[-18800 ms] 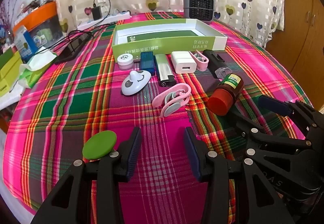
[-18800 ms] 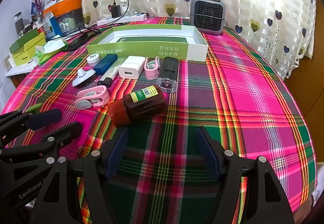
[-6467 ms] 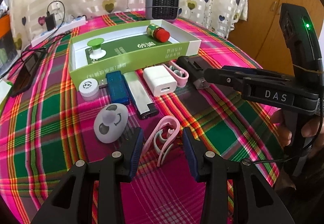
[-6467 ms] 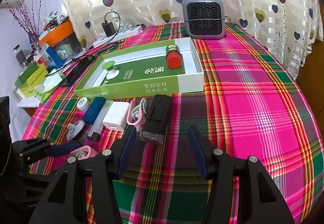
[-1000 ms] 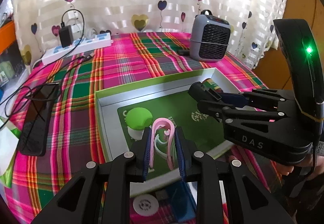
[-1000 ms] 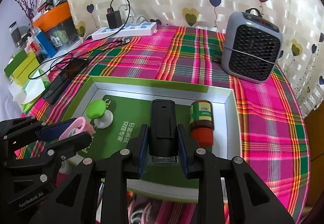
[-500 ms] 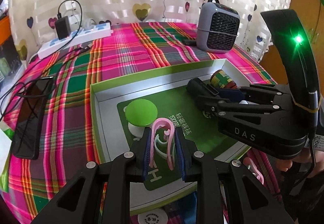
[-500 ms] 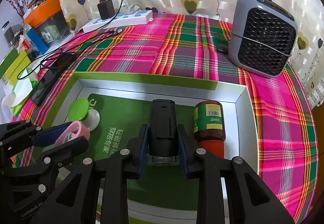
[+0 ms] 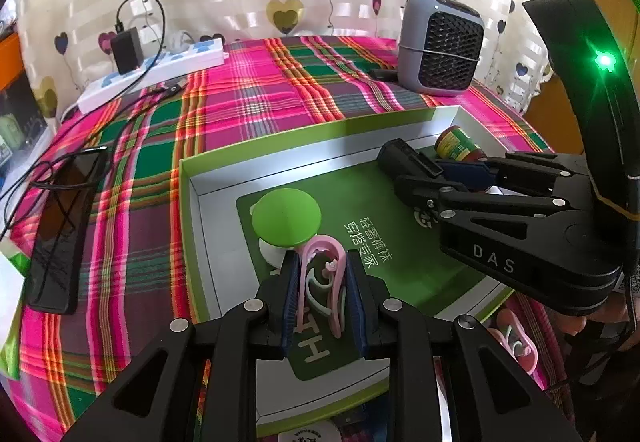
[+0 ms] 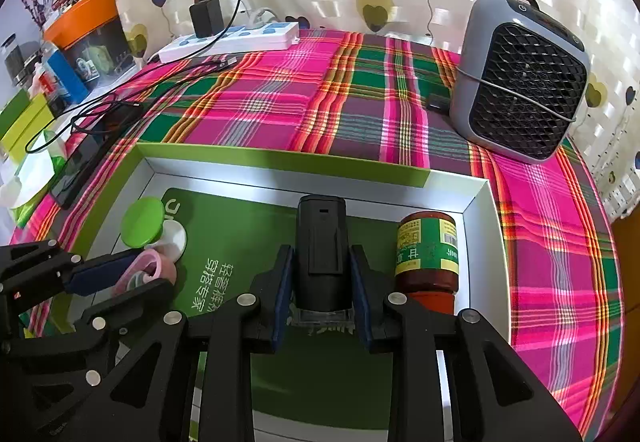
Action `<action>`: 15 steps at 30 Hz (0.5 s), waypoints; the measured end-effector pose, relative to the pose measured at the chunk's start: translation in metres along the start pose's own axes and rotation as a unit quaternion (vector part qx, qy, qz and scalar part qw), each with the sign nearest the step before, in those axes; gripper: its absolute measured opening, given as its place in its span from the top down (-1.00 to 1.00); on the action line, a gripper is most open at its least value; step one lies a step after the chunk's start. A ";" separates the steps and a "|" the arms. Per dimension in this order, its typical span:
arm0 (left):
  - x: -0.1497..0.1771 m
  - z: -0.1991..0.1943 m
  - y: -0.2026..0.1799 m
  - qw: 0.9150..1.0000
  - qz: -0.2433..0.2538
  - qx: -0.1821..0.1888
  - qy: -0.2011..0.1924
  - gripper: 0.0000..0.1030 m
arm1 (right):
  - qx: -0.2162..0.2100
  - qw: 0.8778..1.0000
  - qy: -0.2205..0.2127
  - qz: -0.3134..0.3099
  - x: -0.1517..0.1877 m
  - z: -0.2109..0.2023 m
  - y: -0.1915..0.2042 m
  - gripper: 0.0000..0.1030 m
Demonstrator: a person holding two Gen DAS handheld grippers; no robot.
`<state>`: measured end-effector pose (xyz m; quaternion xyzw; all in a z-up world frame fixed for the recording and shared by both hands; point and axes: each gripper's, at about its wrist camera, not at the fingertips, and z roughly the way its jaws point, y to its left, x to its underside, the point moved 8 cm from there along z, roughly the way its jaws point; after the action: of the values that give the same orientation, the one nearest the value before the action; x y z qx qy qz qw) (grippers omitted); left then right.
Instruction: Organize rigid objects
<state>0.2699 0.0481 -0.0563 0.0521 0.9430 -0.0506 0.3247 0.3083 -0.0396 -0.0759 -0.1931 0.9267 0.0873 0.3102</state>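
Note:
A shallow green-and-white box point(image 9: 192, 202) point(image 10: 280, 158) lies on the plaid table. My left gripper point(image 9: 322, 290) is shut on a pink clip point(image 9: 320, 262), low over the box's left part, right behind a green-topped white knob point(image 9: 286, 216) point(image 10: 144, 220). My right gripper point(image 10: 322, 290) is shut on a black rectangular device point(image 10: 322, 242) over the box's middle, just left of a brown bottle with a green label point(image 10: 426, 256) lying in the box. The right gripper point(image 9: 424, 178) also shows in the left wrist view.
A grey mini heater point(image 10: 520, 82) stands behind the box at the right. A white power strip with a black charger point(image 10: 228, 38) and cables lies at the back left, with a black phone point(image 9: 60, 226) nearby. Another pink clip point(image 9: 516, 342) and a white round item point(image 9: 308, 436) lie outside the box's near wall.
Both grippers have sunk lower into the box with their objects still held. The pink clip now sits close behind the green knob, and the black device is nearer the box floor beside the bottle.

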 end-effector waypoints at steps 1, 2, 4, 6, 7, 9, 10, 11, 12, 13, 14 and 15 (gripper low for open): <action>0.000 0.000 0.000 1.000 0.000 0.000 0.000 0.57 | 0.001 1.000 0.000 0.000 0.000 0.000 0.000 0.44; 0.000 0.000 0.000 1.000 0.000 0.000 0.000 0.57 | 0.001 1.000 0.000 0.001 0.000 0.000 0.000 0.44; 0.000 0.000 0.000 1.000 0.001 -0.001 0.000 0.57 | 0.001 1.000 -0.001 0.002 0.000 0.000 0.000 0.44; 0.000 0.000 0.000 1.000 0.000 -0.001 0.000 0.57 | 0.001 1.000 -0.001 0.005 0.000 0.000 0.000 0.44; -0.001 0.000 0.000 1.000 0.000 -0.001 0.001 0.57 | 0.001 1.000 -0.001 0.005 0.000 0.000 0.000 0.44; -0.001 0.000 0.000 1.000 0.000 -0.001 0.000 0.57 | -0.001 1.000 -0.002 0.009 0.000 -0.001 -0.001 0.44; -0.001 -0.001 0.000 1.000 0.000 -0.001 0.000 0.57 | -0.001 1.000 -0.002 0.010 0.000 -0.001 -0.001 0.44; -0.001 0.000 0.000 1.000 0.000 -0.002 0.001 0.57 | -0.002 1.000 -0.002 0.010 0.000 -0.001 -0.001 0.43; -0.001 0.000 0.001 1.000 0.000 -0.002 0.001 0.56 | -0.003 1.000 -0.002 0.010 0.000 -0.001 -0.001 0.39; -0.001 0.000 0.001 1.000 0.001 -0.003 0.001 0.55 | -0.004 1.000 -0.002 0.011 0.000 -0.001 0.000 0.35; -0.001 0.000 0.001 1.000 0.002 -0.004 0.000 0.52 | -0.006 1.000 -0.003 0.013 0.000 -0.001 0.000 0.27; -0.001 -0.001 0.001 1.000 0.002 -0.004 -0.001 0.46 | -0.008 1.000 -0.003 0.014 0.000 -0.001 0.000 0.26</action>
<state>0.2702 0.0496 -0.0555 0.0527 0.9429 -0.0459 0.3256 0.3074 -0.0400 -0.0754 -0.1825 0.9278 0.0998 0.3099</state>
